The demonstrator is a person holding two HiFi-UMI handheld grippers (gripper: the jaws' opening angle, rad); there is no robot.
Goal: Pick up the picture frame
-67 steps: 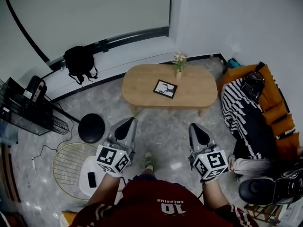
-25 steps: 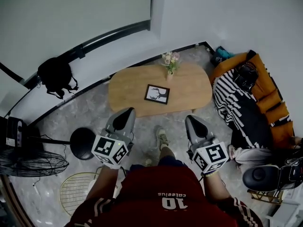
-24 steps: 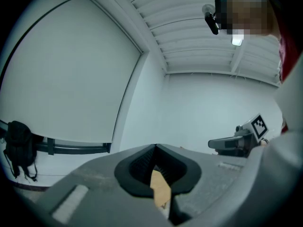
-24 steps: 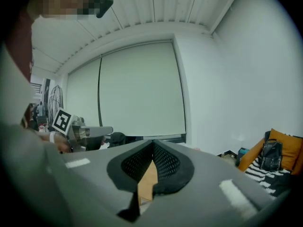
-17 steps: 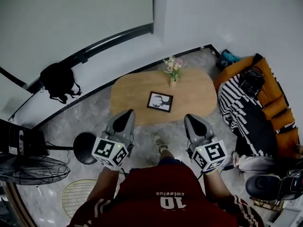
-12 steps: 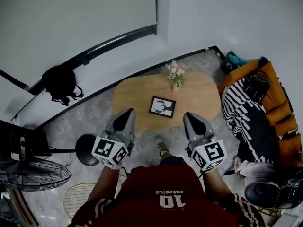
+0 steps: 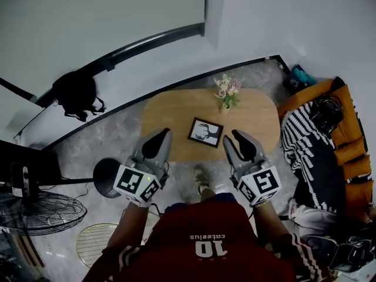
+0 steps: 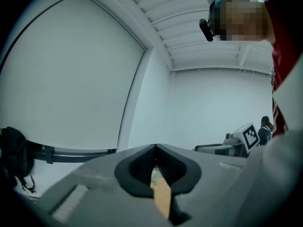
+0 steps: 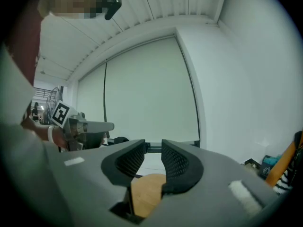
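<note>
The picture frame (image 7: 205, 132), black with a deer print, lies flat on the oval wooden table (image 7: 170, 113) near its front edge. Both grippers hang level over that edge, with the frame between and just beyond them. My left gripper (image 7: 157, 138) is to the frame's left, with its jaws pressed together and nothing in them; the left gripper view shows the same closed gripper (image 8: 155, 149). My right gripper (image 7: 239, 138) is to the frame's right. Its jaws have just been opening and stand apart with nothing between them, which the right gripper view (image 9: 153, 149) shows as well.
A small vase of flowers (image 7: 227, 93) stands on the table behind the frame. A black stool (image 7: 106, 172) and a fan (image 7: 35, 213) are at the left, a black backpack (image 7: 76, 93) by the wall. A sofa with a striped blanket (image 7: 308, 151) flanks the right.
The person has walked up to the table, so both grippers now reach its front edge beside the frame. The right jaws have parted; the left stay shut.
</note>
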